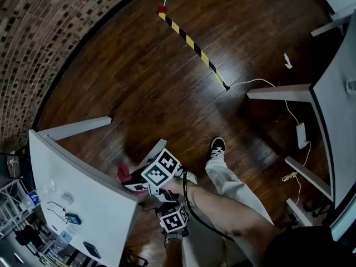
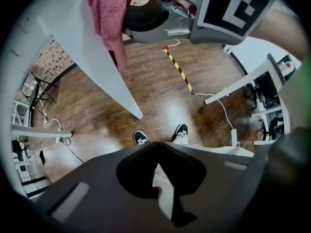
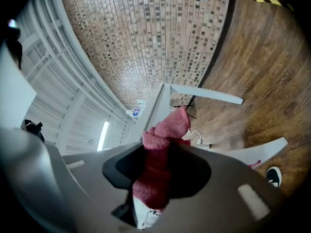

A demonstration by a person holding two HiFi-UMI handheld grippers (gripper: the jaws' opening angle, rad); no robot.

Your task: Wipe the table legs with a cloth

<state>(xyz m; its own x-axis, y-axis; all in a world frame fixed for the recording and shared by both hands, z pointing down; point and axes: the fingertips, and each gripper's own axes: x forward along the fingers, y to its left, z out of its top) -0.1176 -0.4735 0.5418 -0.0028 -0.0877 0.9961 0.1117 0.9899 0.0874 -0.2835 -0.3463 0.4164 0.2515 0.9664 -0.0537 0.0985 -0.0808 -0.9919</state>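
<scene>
Right gripper (image 3: 158, 166): clamped on the pink cloth (image 3: 163, 144), which is bunched between the jaws with a tuft sticking out past the tips. Left gripper (image 2: 156, 147): clenched with nothing in it, pointing down at the floor near the person's shoes (image 2: 181, 131).

Cloth position: in the left gripper view the cloth (image 2: 109, 18) looks pressed against the upper part of the near table leg (image 2: 112, 67), close under the tabletop. In the head view it shows as a pink patch (image 1: 123, 174) just left of the right gripper (image 1: 135, 185), beside the tabletop (image 1: 83, 199) edge.

Progress, my read: mid-wipe on this one leg, at the high end of it. Can't judge clean vs dirty, since the leg is plain white with no visible marks. The far-left leg (image 1: 75, 128) is well apart from the cloth, so probably still to do.

Hidden or unclear:
- The cloth-to-leg contact is blocked in the head view by the marker cube (image 1: 161, 171).
- Any legs on the tabletop's near side are under it and out of sight.
- The left gripper (image 1: 173, 218) in the head view shows its cube only.
</scene>
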